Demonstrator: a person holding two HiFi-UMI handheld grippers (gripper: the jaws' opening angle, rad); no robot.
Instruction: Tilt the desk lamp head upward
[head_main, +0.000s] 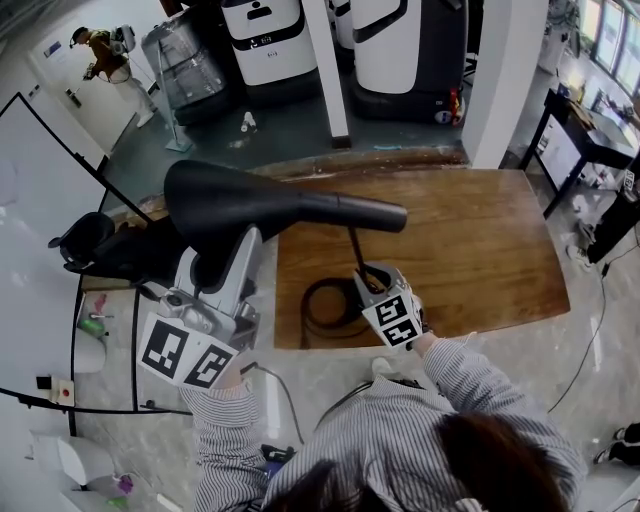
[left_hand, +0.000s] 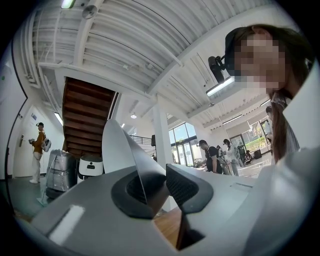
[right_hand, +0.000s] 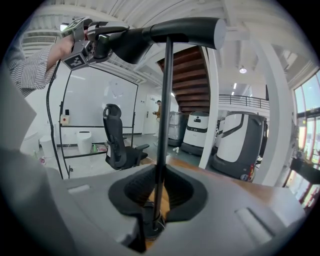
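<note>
Tilting seemingly in hand: left gripper (left_hand: 159, 192) clamps rim of lamp head (head_main: 230, 200); right gripper (right_hand: 156, 197) clenches stem (right_hand: 166, 100) below head. Next: raise rim gently.

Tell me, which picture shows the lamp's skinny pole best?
The right gripper view: the pole runs tall up the middle, from between the right gripper jaws to the lamp head. The head view shows only a short bit of the pole from above. The left gripper view doesn't show it.
</note>
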